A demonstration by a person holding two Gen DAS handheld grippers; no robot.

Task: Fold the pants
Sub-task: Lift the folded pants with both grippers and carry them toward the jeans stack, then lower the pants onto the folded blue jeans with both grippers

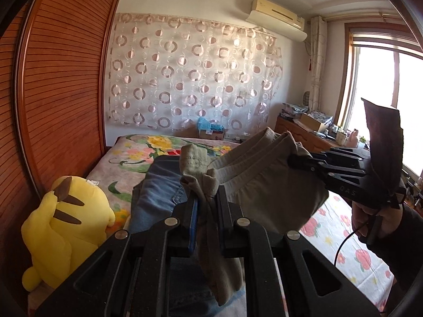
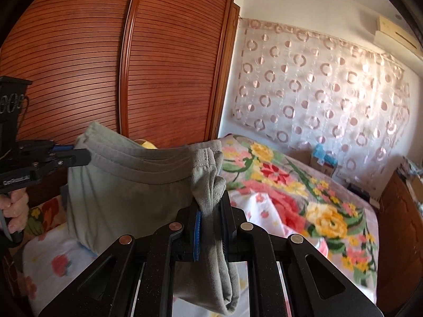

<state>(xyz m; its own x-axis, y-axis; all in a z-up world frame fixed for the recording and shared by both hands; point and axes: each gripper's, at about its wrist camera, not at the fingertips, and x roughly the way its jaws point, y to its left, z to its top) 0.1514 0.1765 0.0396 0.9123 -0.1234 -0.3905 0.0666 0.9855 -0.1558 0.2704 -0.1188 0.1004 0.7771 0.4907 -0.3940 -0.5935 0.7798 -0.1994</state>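
Both grippers hold the grey-green pants up in the air above the bed, the cloth stretched between them. Left wrist view, left to right: a yellow plush toy sits at the bed's left edge against the slatted wooden wardrobe; just right of it a pair of blue jeans lies on the floral bedspread. The left gripper is clenched on a bunched end of the pants, fabric hanging down between its fingers. The waistband runs rightward to the right gripper, which is clamped on the other end, its handle in the person's hand. Beyond, a circle-patterned curtain covers the far wall, an air conditioner above it, a cluttered dresser by the window. Right wrist view, left to right: the left gripper pinches the waistband's left end; the pants hang as a folded panel; the right gripper grips a bunched end, with the bedspread beyond.
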